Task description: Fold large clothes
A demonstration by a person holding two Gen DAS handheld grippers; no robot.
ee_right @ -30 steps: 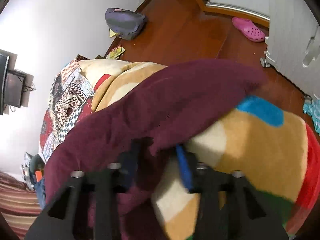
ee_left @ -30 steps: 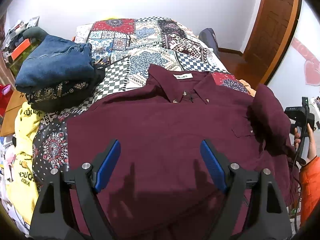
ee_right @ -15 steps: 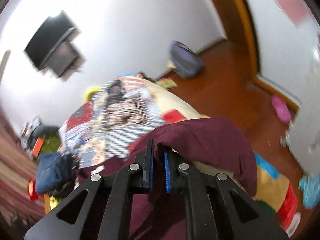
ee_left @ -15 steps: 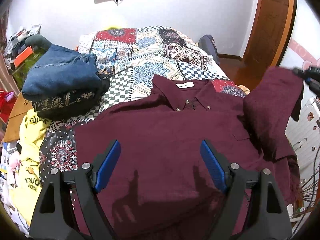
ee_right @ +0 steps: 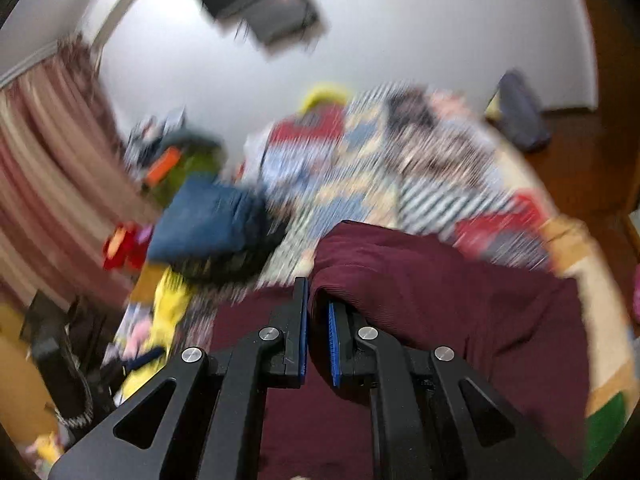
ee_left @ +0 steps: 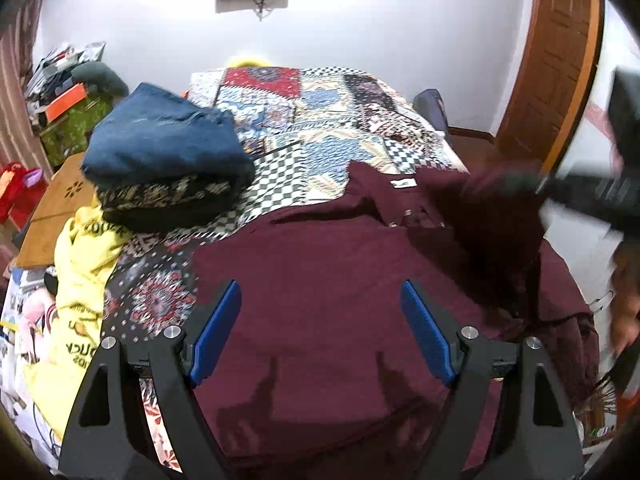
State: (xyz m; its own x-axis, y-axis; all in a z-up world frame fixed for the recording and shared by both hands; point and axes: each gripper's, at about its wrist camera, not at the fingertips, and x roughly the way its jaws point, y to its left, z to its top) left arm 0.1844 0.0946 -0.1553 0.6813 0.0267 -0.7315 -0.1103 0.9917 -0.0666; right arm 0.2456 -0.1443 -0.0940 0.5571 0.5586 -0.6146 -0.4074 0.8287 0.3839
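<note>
My right gripper [ee_right: 318,320] is clenched on a fold of the maroon shirt's [ee_left: 320,280] sleeve [ee_right: 420,276], lifted above the body, I judge to carry it inward. My left gripper [ee_left: 320,320] hangs released over the shirt's middle, gripping nothing. The shirt lies spread front-up on the patterned quilt [ee_left: 320,120], folded jeans [ee_left: 160,144] stacked apart.

Bed [ee_left: 320,128] with patchwork quilt [ee_left: 340,112] carries everything. Maroon shirt [ee_left: 340,280] spread flat across the near part, collar toward the far wall. Far left — folded jeans [ee_left: 160,144] stacked on a dark patterned garment [ee_left: 168,200]. Yellow shirt [ee_left: 84,264] drapes over the left edge. Right-wrist view blurred — same layout.
</note>
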